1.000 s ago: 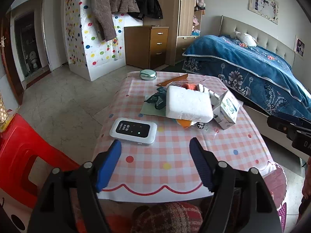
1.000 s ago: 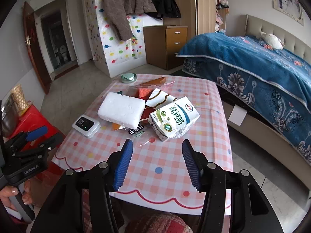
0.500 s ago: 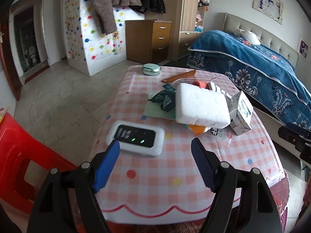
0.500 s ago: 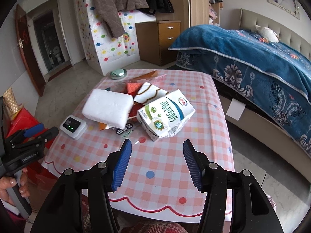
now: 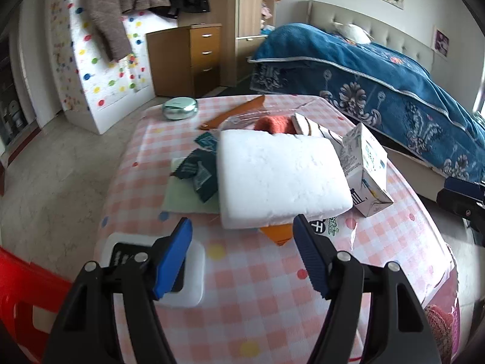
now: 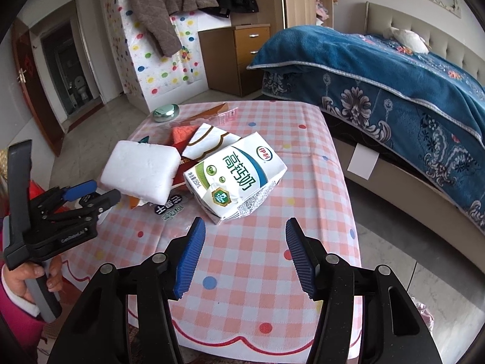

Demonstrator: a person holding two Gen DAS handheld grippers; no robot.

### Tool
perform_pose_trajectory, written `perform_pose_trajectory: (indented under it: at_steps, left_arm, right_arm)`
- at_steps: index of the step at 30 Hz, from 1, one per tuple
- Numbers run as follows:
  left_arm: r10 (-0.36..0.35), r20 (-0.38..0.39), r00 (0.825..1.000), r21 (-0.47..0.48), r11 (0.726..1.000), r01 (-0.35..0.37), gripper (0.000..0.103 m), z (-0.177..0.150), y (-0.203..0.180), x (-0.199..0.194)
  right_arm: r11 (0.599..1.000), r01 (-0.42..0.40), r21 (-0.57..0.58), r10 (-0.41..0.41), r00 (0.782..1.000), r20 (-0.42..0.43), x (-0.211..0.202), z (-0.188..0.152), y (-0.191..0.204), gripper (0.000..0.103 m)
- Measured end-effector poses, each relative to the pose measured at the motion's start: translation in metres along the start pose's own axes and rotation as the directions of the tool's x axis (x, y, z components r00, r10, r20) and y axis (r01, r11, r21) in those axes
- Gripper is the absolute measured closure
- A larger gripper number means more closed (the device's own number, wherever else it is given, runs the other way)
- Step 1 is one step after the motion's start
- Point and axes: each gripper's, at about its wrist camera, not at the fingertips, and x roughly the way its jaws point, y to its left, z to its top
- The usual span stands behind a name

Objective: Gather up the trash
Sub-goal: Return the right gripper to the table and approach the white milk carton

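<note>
Left gripper [image 5: 242, 242] hangs spread and empty just short of the white foam block's [image 5: 279, 176] near edge, its jaws having just narrowed a little; one white electronic device [image 5: 194, 276] lies under its left finger. Right gripper [image 6: 242, 248] also gapes empty before one crushed milk carton [image 6: 236, 176]. Trash pile sits mid-table; checkered tablecloth [image 6: 257, 288] bare along the near edge, one round tin [image 5: 179, 108] at the far edge.

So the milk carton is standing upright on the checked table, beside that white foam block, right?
Not quite. The milk carton lies on its side, not upright; the right wrist view shows it. It is on the checked table, beside the white foam block.
</note>
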Motion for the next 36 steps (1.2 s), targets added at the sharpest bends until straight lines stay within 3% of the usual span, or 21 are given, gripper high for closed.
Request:
perform_pose_trajectory:
  at_steps: [2,5,7,9,12,14,15,16,18,25,28,32,33,34,36]
  left_arm:
    - [-0.01,0.011,1.0,0.022,1.0,0.009,0.036,0.001,-0.002,0.002]
    - [-0.033,0.016,0.999,0.055,0.998,0.032,0.053,0.003,-0.005,0.003]
    - [-0.064,0.001,0.998,0.055,0.996,0.064,0.092,0.001,-0.004,0.005]
    - [-0.088,-0.007,0.996,0.039,0.995,0.088,0.103,0.0,-0.001,0.004]
    - [-0.106,0.002,0.994,0.011,0.994,0.106,0.103,-0.002,0.002,-0.002]
    - [-0.067,-0.007,0.998,-0.013,0.998,0.067,0.102,-0.003,0.005,-0.006]
    - [-0.055,-0.002,0.998,-0.026,0.998,0.055,0.092,-0.003,0.007,-0.008]
    - [-0.052,0.007,0.999,-0.04,0.998,0.052,0.072,-0.003,0.009,-0.012]
    - [-0.044,0.04,0.998,-0.058,0.997,0.046,0.047,0.0,0.012,-0.021]
    - [-0.061,0.054,0.997,-0.053,0.997,0.064,0.046,0.017,0.009,-0.014]
    - [-0.07,0.038,0.997,0.015,0.998,0.069,0.033,0.022,0.002,-0.002]
    - [-0.134,0.039,0.99,0.041,0.99,0.132,0.033,0.025,-0.003,0.005]
    - [-0.151,0.038,0.988,0.046,0.988,0.149,0.038,0.024,-0.003,0.006]
    - [-0.163,0.03,0.986,0.049,0.986,0.161,0.051,0.024,-0.005,0.007]
    - [-0.163,0.01,0.987,0.053,0.985,0.162,0.061,0.021,-0.007,0.01]
  right_arm:
    - [1.0,0.0,-0.005,0.0,1.0,-0.006,0.004,0.001,0.001,0.047]
    - [1.0,0.0,-0.003,0.0,1.0,-0.014,0.009,0.002,0.001,0.047]
    - [1.0,-0.005,0.004,0.005,1.0,-0.021,0.011,0.001,0.001,0.047]
    - [1.0,-0.005,0.005,0.005,1.0,-0.024,0.011,0.0,0.002,0.047]
    - [1.0,-0.004,0.005,0.004,1.0,-0.027,0.011,-0.002,0.002,0.047]
    - [1.0,-0.001,0.006,0.002,1.0,-0.028,0.01,-0.003,0.002,0.047]
    - [1.0,-0.003,0.008,0.003,1.0,-0.027,0.01,-0.004,0.003,0.047]
    - [1.0,-0.004,0.009,0.004,1.0,-0.024,0.009,-0.004,0.003,0.047]
    - [1.0,-0.006,0.009,0.006,1.0,-0.021,0.008,-0.004,0.003,0.044]
    - [1.0,-0.015,0.014,0.016,1.0,-0.025,0.009,-0.006,0.001,0.044]
    - [1.0,-0.011,0.02,0.012,0.999,-0.03,0.011,-0.006,-0.004,0.043]
    - [0.999,-0.005,0.033,0.006,0.999,-0.036,0.013,-0.007,-0.011,0.043]
    - [0.999,-0.005,0.034,0.006,0.999,-0.038,0.014,-0.008,-0.011,0.043]
    - [0.999,-0.005,0.038,0.007,0.999,-0.041,0.014,-0.008,-0.012,0.043]
    - [0.999,-0.007,0.039,0.009,0.999,-0.043,0.014,-0.009,-0.014,0.043]
